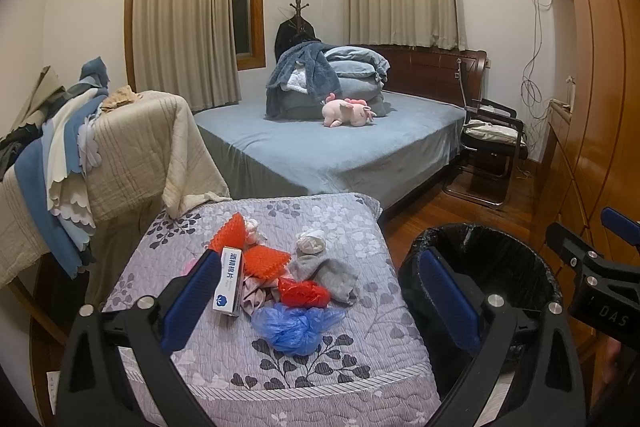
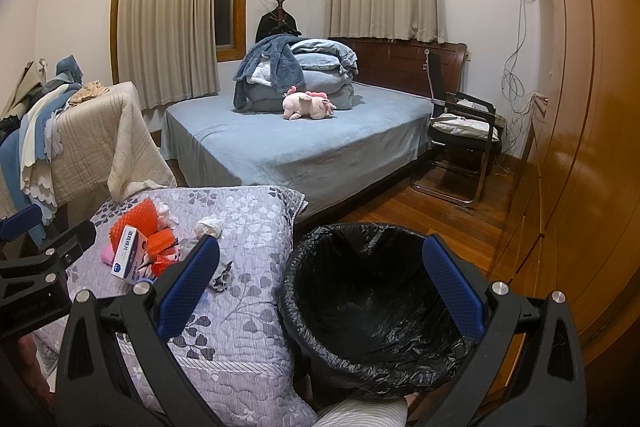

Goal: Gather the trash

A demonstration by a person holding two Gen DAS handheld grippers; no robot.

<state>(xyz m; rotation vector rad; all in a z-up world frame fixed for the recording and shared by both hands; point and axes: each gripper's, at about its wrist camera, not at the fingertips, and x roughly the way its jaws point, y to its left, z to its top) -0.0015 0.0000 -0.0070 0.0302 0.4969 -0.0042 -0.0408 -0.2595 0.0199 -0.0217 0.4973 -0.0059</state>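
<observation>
A pile of trash lies on a floral quilted cushion (image 1: 352, 363): a white box (image 1: 230, 281), orange foam nets (image 1: 266, 261), a red bag (image 1: 304, 293), a blue plastic bag (image 1: 296, 325), a grey rag (image 1: 332, 277) and crumpled tissue (image 1: 310, 241). A bin with a black liner (image 2: 372, 287) stands right of the cushion. My left gripper (image 1: 320, 299) is open above the pile. My right gripper (image 2: 320, 287) is open above the bin's left rim. The box also shows in the right wrist view (image 2: 128, 259).
A bed with a blue cover (image 1: 332, 147), folded bedding and a pink plush toy (image 1: 348, 111) stands behind. A draped chair with cloths (image 1: 132, 147) is at the left. A black chair (image 1: 492, 143) and wooden wardrobe (image 1: 592, 107) are at the right.
</observation>
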